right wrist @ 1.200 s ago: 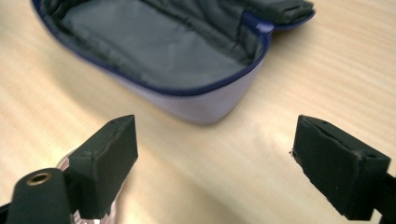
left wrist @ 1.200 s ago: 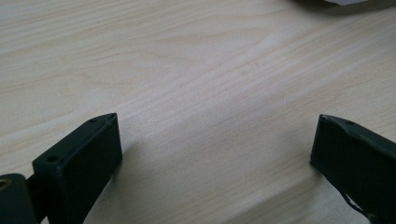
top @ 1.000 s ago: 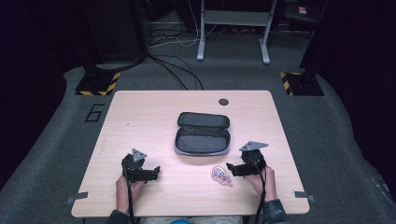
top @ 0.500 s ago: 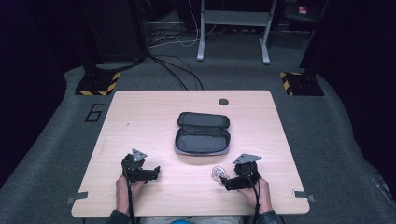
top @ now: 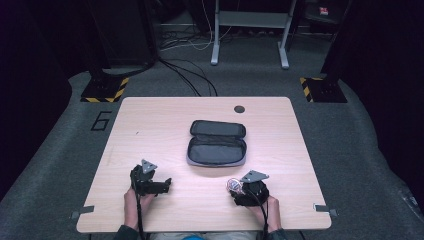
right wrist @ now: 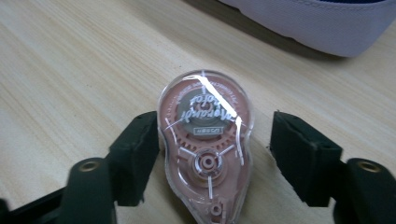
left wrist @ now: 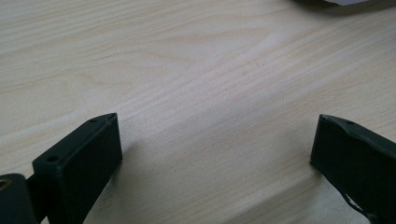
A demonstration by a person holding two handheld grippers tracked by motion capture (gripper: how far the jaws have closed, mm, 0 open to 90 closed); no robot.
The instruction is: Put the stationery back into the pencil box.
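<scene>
A lab or studio recording space: lone wooden table (top: pixel 150 120) on grey carpet (top: pixel 60 165), floor number 6 (top: pixel 101 120), hazard-striped stand bases (top: pixel 105 90), trailing cables (top: pixel 190 80), dark surroundings.

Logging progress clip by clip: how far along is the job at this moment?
Done: the grey zip-up fabric case lies open mid-table. In hand: the right hand-held gripper is open and straddles the clear, pink-geared plastic tape dispenser, one jaw at its side, the other apart. Left: closing, lifting and, probably, placing it in the case. The left hand-held gripper is open over bare wood.
</scene>
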